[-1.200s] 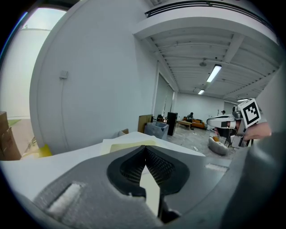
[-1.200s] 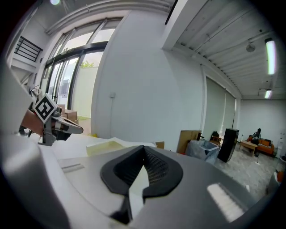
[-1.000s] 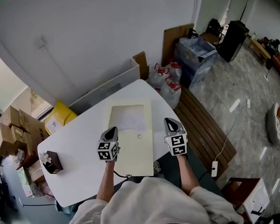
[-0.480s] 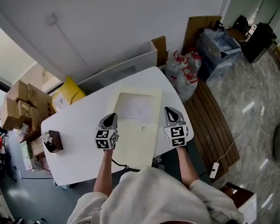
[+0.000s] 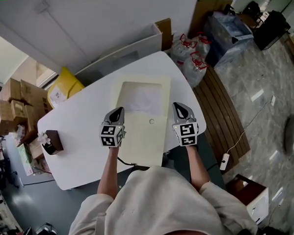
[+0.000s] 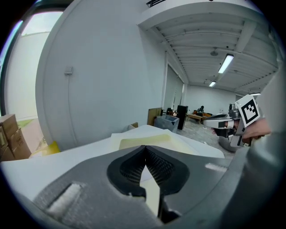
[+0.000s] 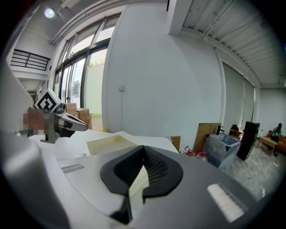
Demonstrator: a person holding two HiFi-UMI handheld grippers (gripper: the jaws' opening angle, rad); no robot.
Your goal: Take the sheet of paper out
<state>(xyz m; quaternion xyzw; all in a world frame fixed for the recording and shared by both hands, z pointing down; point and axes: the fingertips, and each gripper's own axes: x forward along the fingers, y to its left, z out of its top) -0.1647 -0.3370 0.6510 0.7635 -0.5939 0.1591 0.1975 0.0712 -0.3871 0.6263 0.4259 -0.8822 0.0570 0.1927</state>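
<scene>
Nothing's out yet: the sheet of paper [image 5: 139,100] lies inside the envelope [image 5: 144,137], at its far end, flat on the counter [image 5: 81,124]. Left claw [image 5: 118,110] and right claw [image 5: 178,106] (both pressed together, empty) flank the envelope's middle. The whole pull remains.
</scene>
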